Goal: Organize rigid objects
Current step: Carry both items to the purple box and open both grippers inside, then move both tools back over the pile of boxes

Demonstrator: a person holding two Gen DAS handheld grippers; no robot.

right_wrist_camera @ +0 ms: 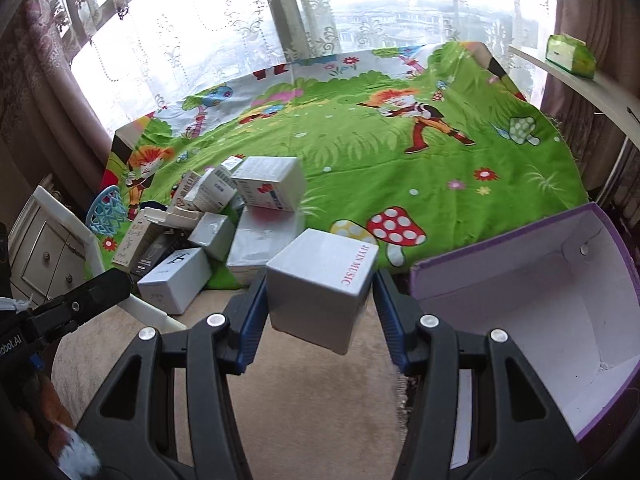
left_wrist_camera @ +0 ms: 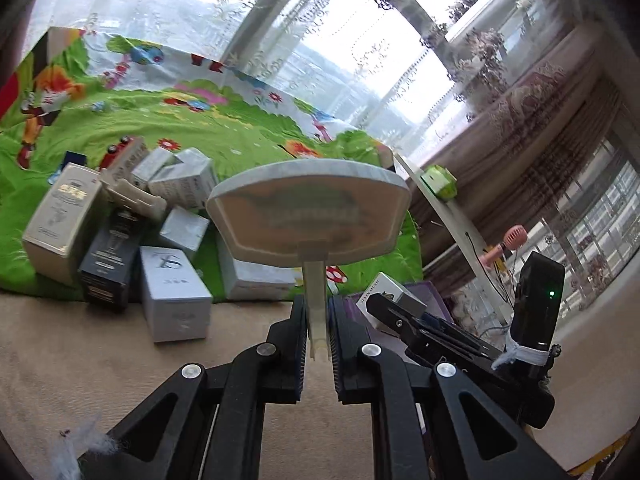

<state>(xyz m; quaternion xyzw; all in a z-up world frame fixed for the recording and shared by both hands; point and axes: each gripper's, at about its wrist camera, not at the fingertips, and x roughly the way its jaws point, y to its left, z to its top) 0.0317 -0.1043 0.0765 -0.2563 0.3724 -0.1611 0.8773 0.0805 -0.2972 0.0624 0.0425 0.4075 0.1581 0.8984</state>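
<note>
My left gripper (left_wrist_camera: 318, 320) is clamped nearly fully closed on the thin stem of a cream flat paddle-shaped piece (left_wrist_camera: 308, 210); its wide head stands up past my fingertips and blocks the view ahead. My right gripper (right_wrist_camera: 320, 300) is partly open, its blue pads (right_wrist_camera: 250, 320) pressed on both side faces of a white cube box (right_wrist_camera: 322, 292) with red lettering, held clear of the beige carpet (right_wrist_camera: 304, 408).

Target looks like the open purple box (right_wrist_camera: 532, 304), just right of my right jaws, near wall almost level with the fingertips. It looks empty in the part I can see.

Doing this step well, as I judge it:
- Carry the cube right, over the purple rim, clear of the wall before lowering.
- Keep it level. The grip is on smooth card, so no twisting.
- Set it into a corner and leave room for the rest.
- Left hand: the stem grip is narrow and the head is wide, so it may swing. Move slowly.

Remaining pile of boxes (right_wrist_camera: 224, 220) sits ahead-left of my right jaws, at the edge of the green cartoon sheet (right_wrist_camera: 400, 152).

Hard to see:
- Purple box's right end and near floor are cut off by the frame.
- What the paddle piece is: its face is blurred.
- Pile boxes overlap, so no count.
- A box label (left_wrist_camera: 384, 292) right of my left jaws is half hidden behind the other gripper.
</note>
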